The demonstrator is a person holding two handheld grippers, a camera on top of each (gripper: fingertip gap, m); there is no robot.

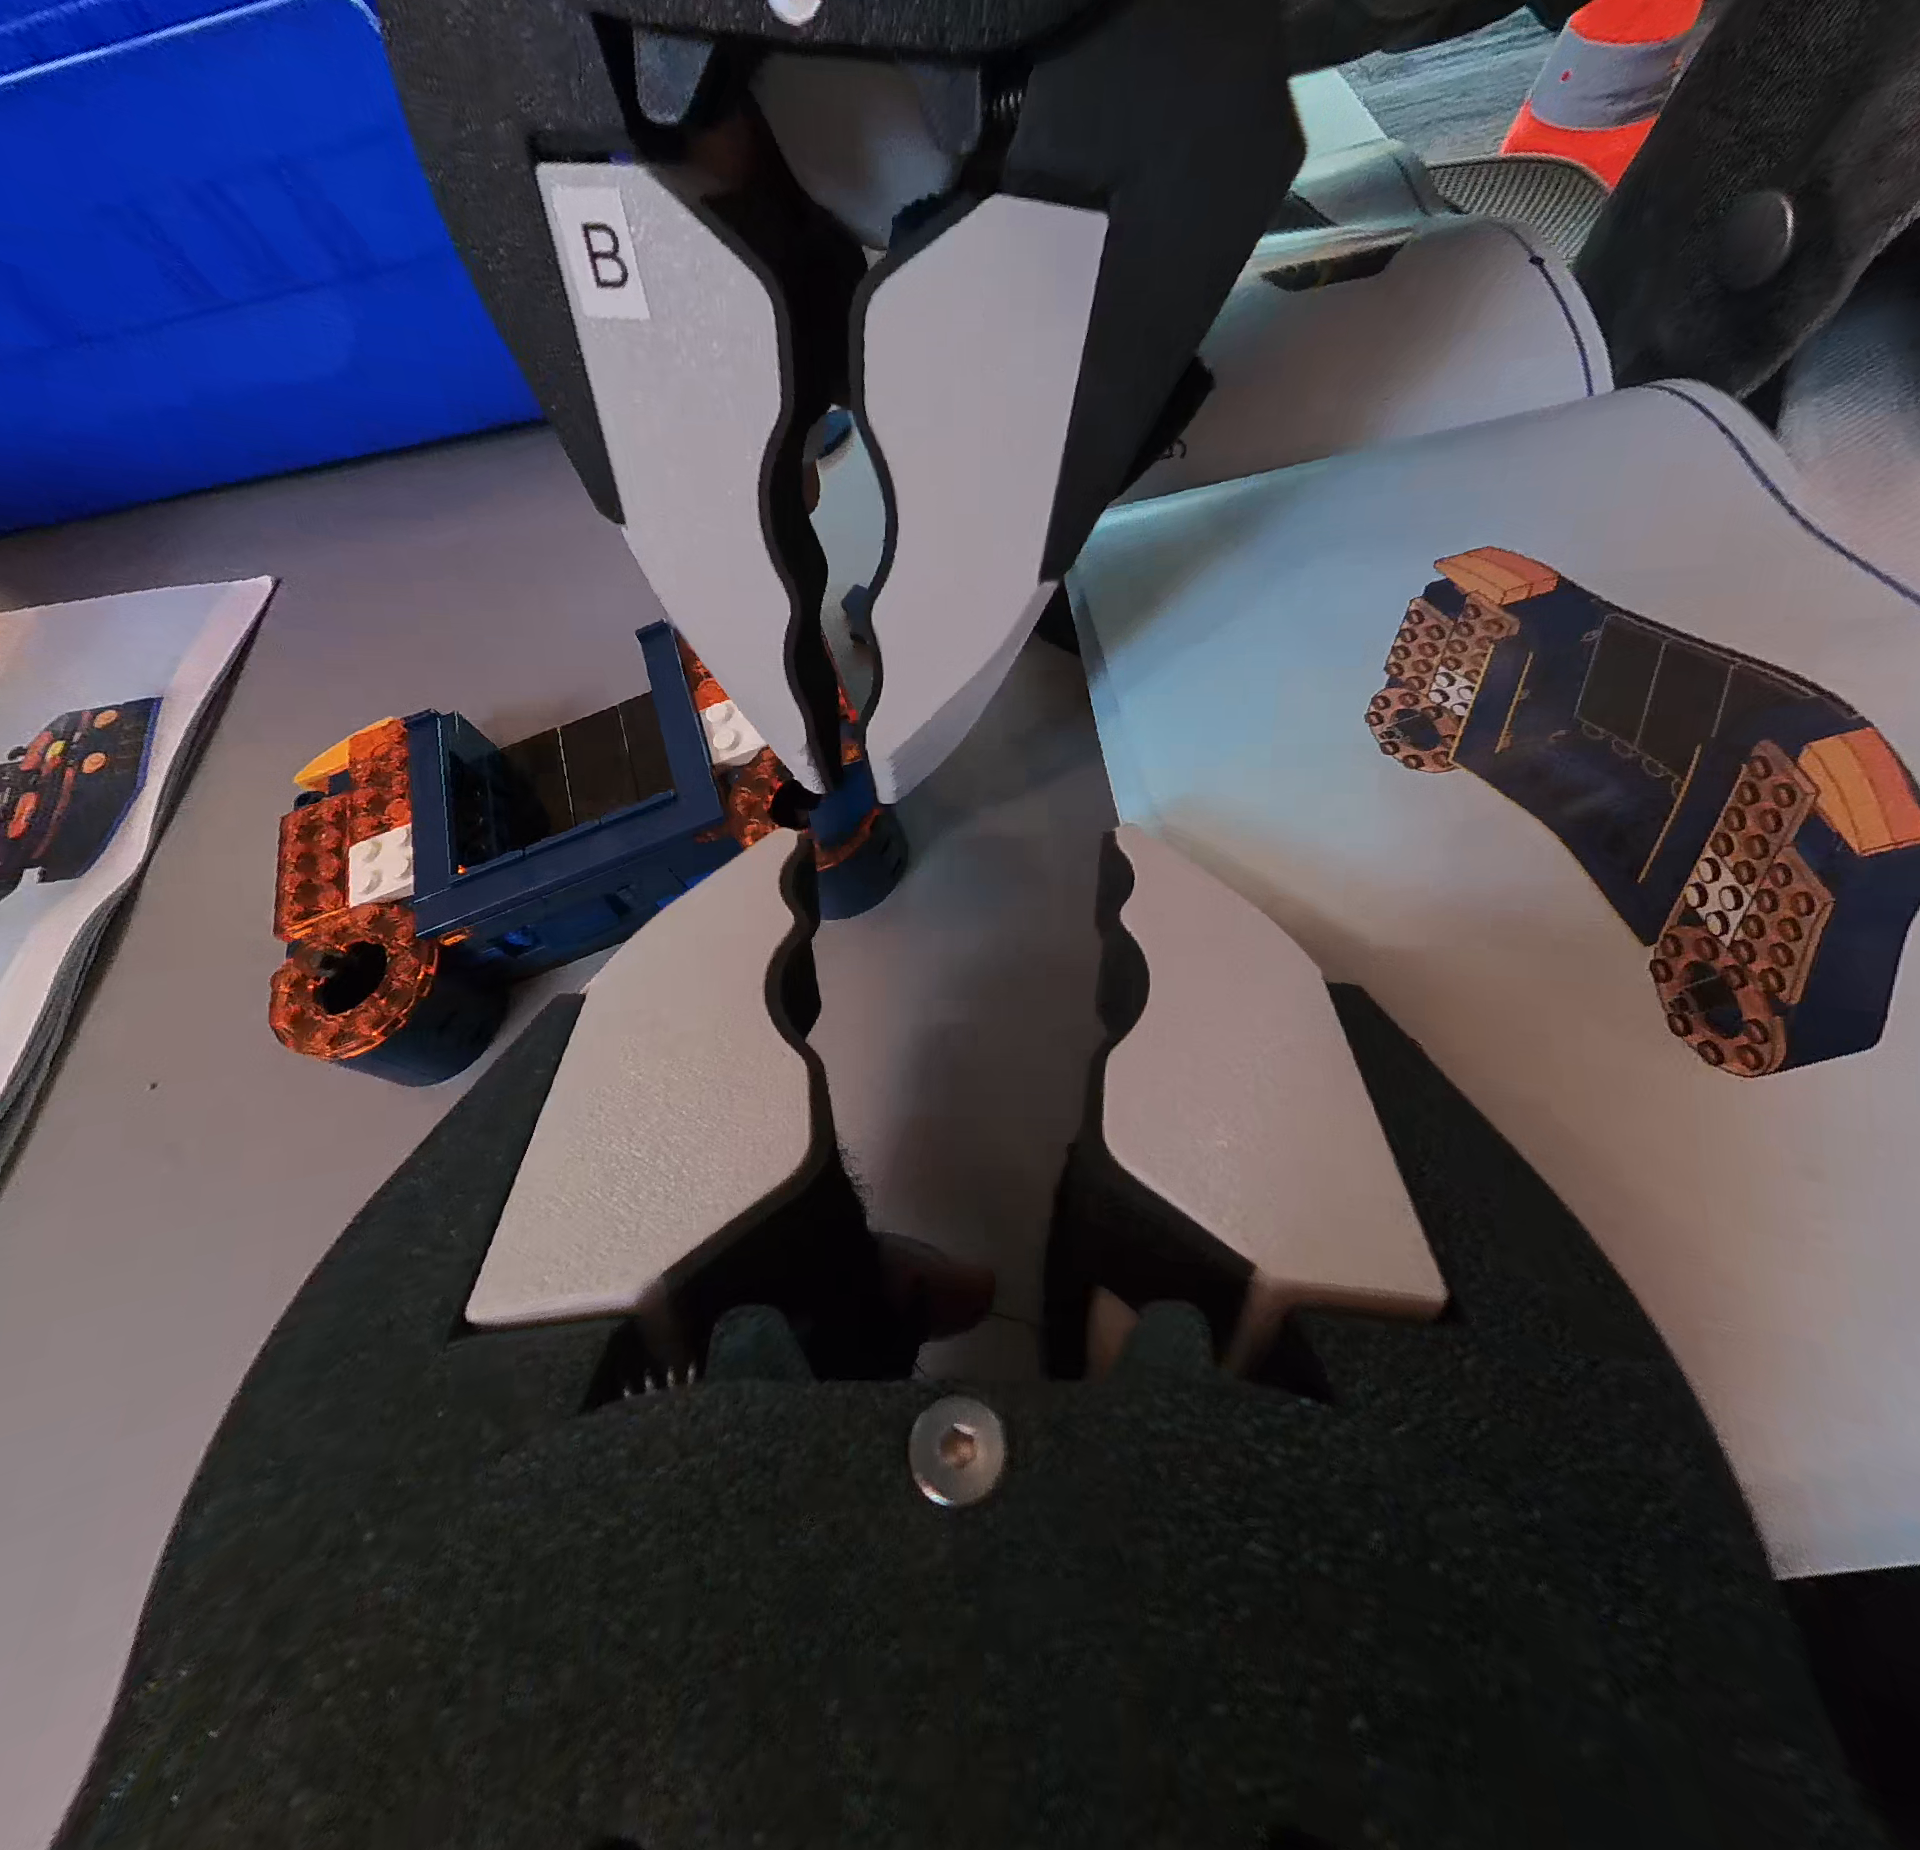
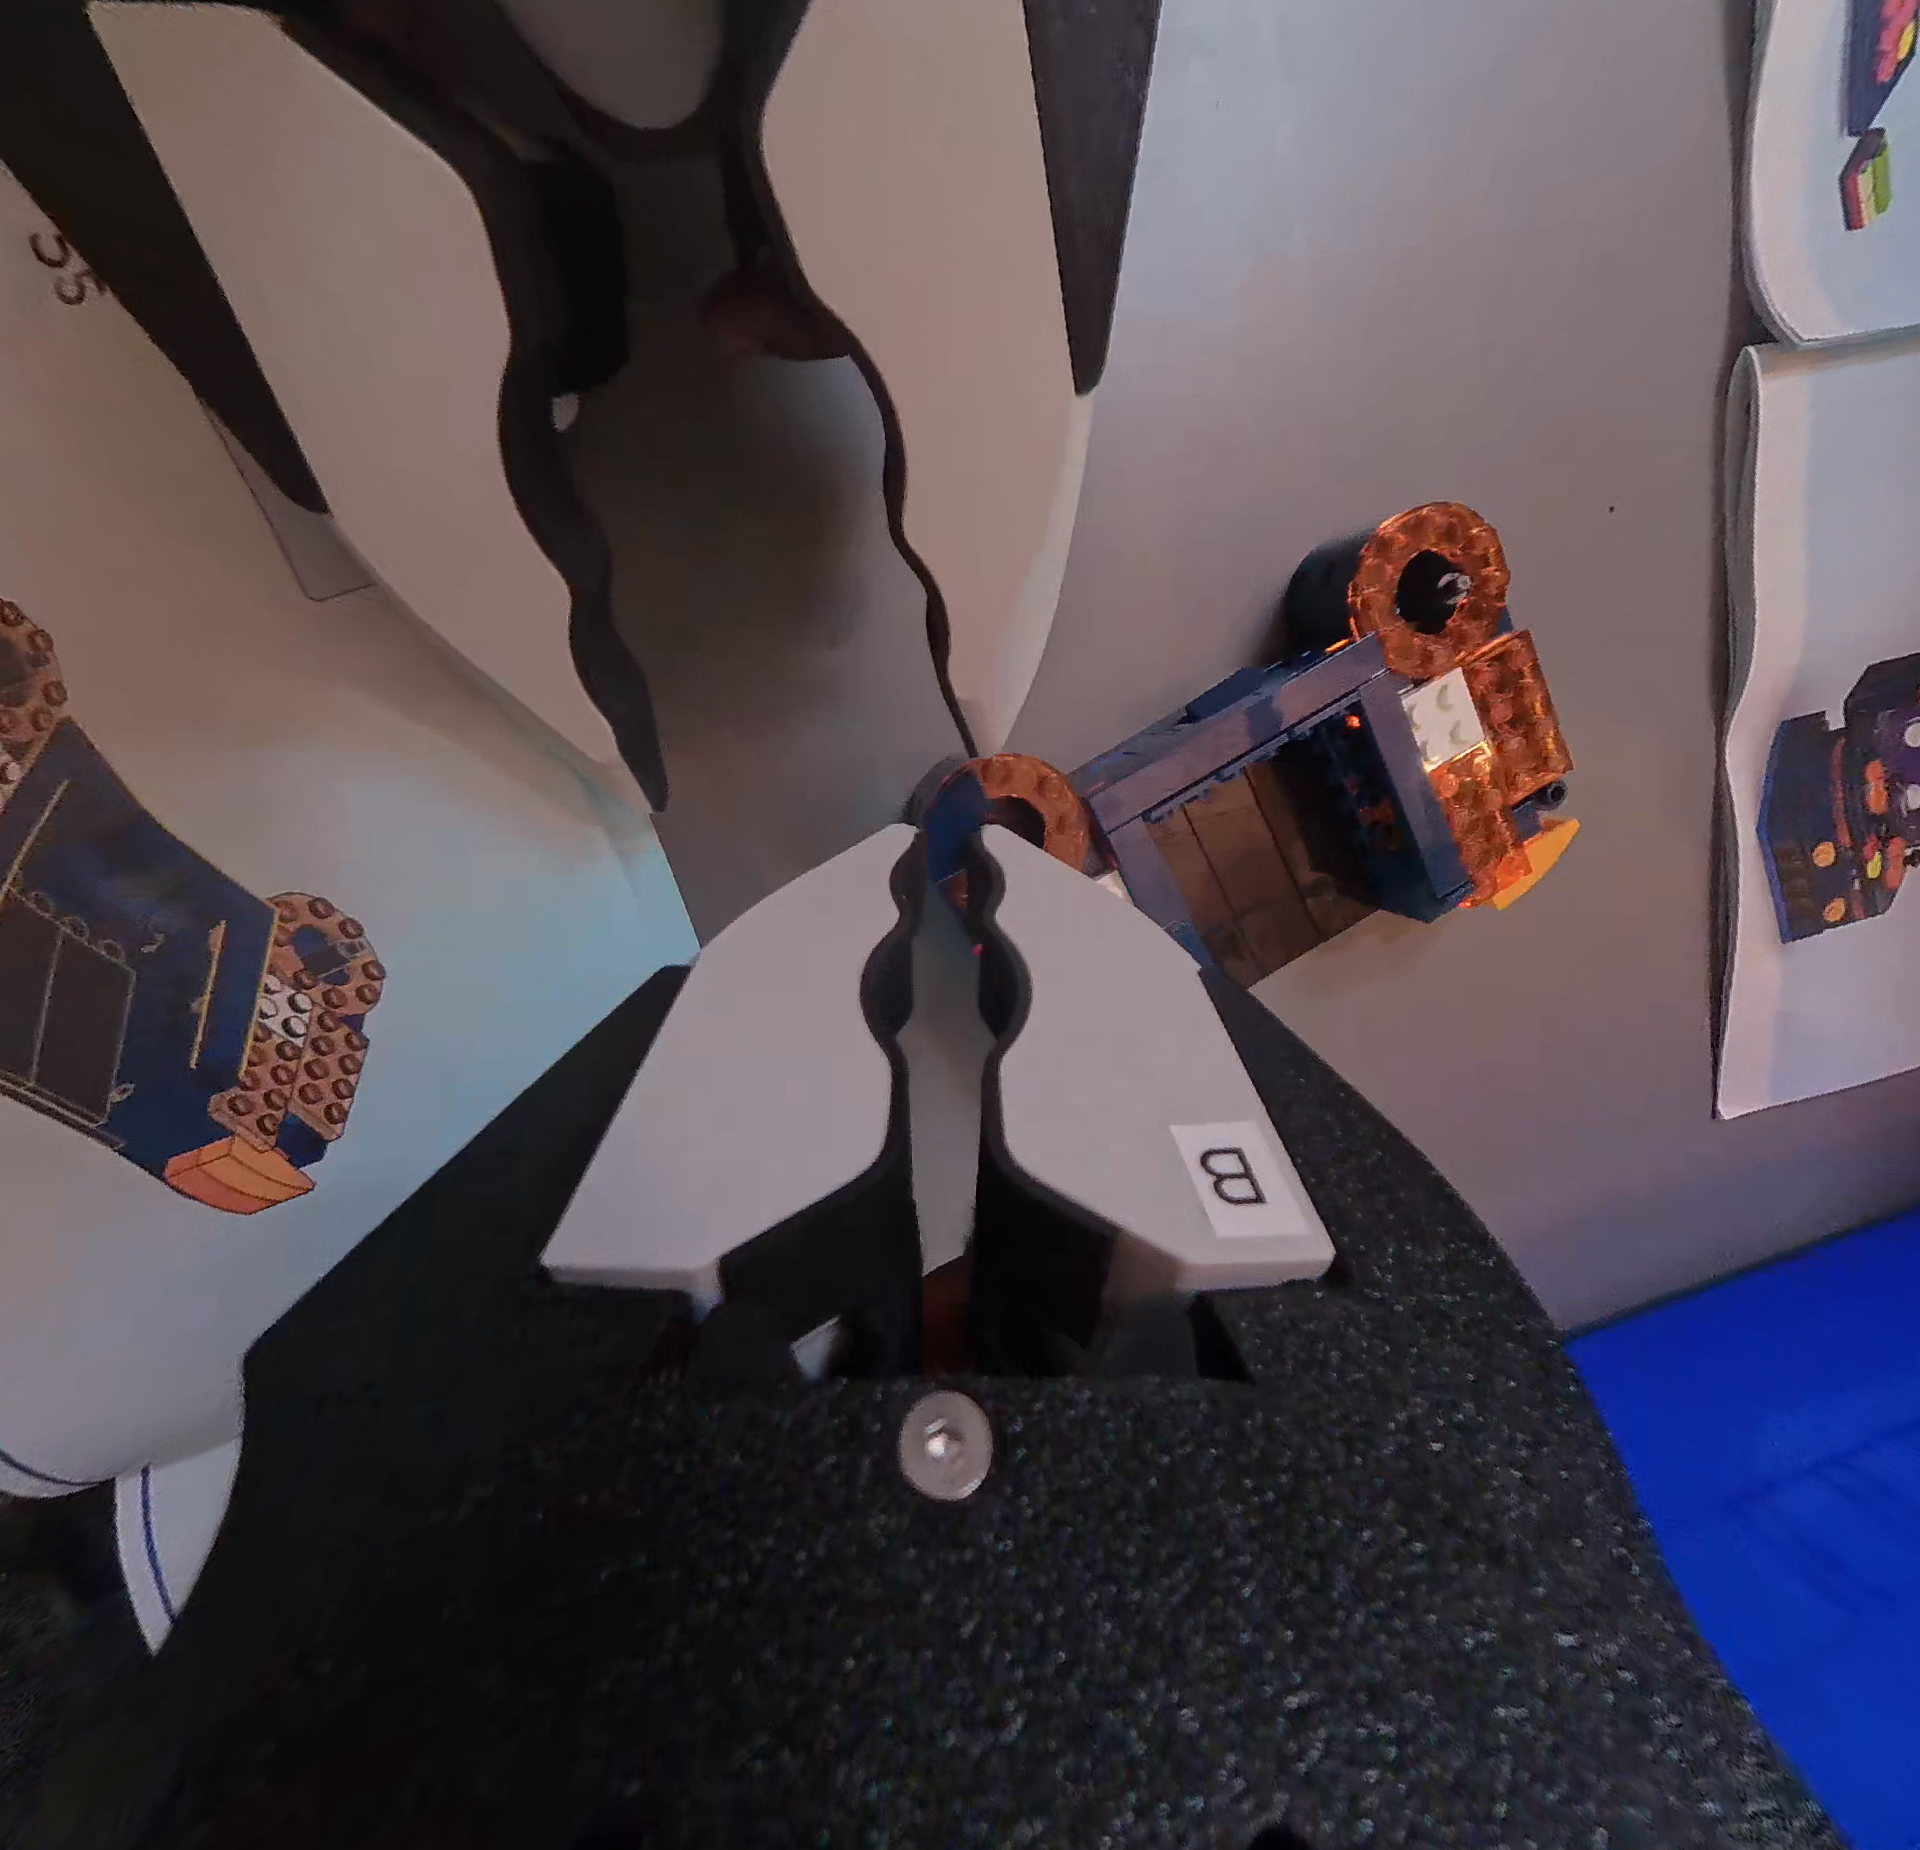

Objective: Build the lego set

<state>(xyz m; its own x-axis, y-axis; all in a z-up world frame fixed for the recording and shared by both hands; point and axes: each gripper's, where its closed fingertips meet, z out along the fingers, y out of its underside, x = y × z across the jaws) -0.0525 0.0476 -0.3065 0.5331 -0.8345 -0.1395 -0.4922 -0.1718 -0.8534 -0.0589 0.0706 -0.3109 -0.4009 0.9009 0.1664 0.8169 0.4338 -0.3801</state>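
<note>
A lego model (image 1: 540, 813) lies on the grey table (image 1: 312, 1281): a dark blue body with black tiles, clear orange plates and white plates. It also shows in the right wrist view (image 2: 1299, 824). My right gripper (image 2: 951, 850) is shut on the model's near round end, where a dark blue piece meets an orange ring (image 2: 1039, 813). In the left wrist view the right gripper (image 1: 847, 782) comes down from the top onto that end (image 1: 862, 855). My left gripper (image 1: 951, 844) is open and empty, facing the right one, its left fingertip (image 1: 769, 865) close beside the same end.
An open instruction page (image 1: 1662, 813) with a picture of the model lies right of the grippers. Another booklet (image 1: 83, 761) lies at the left. A blue bin (image 1: 208, 221) stands at the back left. An orange cone (image 1: 1600, 65) is far back right. My two grippers' fingertips are within a few centimetres of each other.
</note>
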